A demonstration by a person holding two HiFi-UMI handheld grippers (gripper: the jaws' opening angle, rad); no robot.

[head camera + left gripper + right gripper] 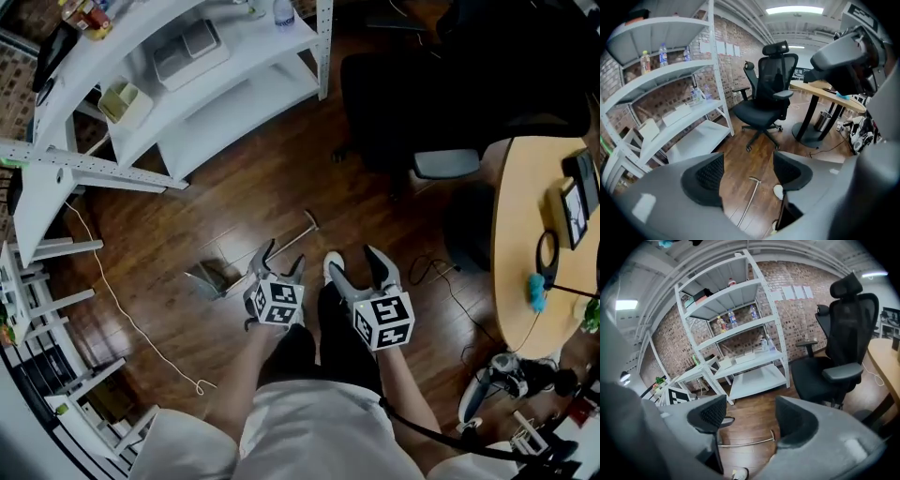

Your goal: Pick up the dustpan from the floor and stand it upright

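The dustpan [214, 277] lies flat on the wooden floor, its thin metal handle [292, 236] running up and right to a small crossbar. My left gripper [279, 262] hovers above the pan end, jaws open and empty. Through its jaws in the left gripper view I see the handle [749, 200] on the floor below. My right gripper [356, 265] stands open beside it, to the right of the handle, holding nothing. In the right gripper view the handle [745, 442] lies across the floor between the jaws.
A white shelving unit [178, 84] stands at the back left. A black office chair [441, 103] and a round wooden table [525, 253] are on the right. A thin white cord [122, 309] trails across the floor at left. My white shoe [331, 264] is near the handle.
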